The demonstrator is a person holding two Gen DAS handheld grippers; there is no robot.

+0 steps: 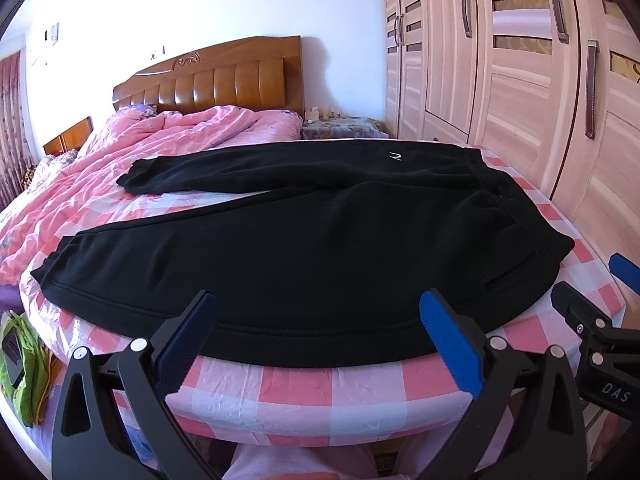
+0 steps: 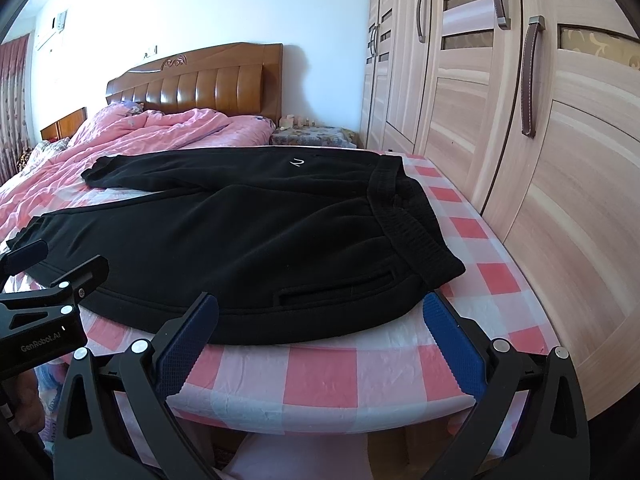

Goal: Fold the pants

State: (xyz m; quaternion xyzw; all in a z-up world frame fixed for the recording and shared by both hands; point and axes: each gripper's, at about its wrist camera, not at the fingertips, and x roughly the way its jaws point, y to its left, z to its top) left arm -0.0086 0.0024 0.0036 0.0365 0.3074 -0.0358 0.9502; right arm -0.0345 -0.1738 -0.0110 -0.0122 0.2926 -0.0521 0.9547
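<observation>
Black sweatpants (image 1: 312, 248) (image 2: 248, 240) lie spread flat on the foot of a bed with a pink and white checked cover (image 1: 320, 384) (image 2: 320, 372). The waistband is at the right, the two legs run left and are parted. A small white logo (image 1: 395, 155) (image 2: 297, 163) shows on the far leg. My left gripper (image 1: 320, 304) stands open at the near hem of the close leg, nothing between its fingers. My right gripper (image 2: 320, 308) is open too, near the pocket slit and the waistband corner, holding nothing. Each gripper shows at the side of the other's view.
A rumpled pink quilt (image 1: 132, 148) (image 2: 152, 132) lies beyond the pants against a wooden headboard (image 1: 216, 80). A pale wooden wardrobe (image 1: 520, 80) (image 2: 540, 120) stands close along the bed's right side. Something green (image 1: 24, 368) lies low at the left. A nightstand (image 2: 312, 136) is behind.
</observation>
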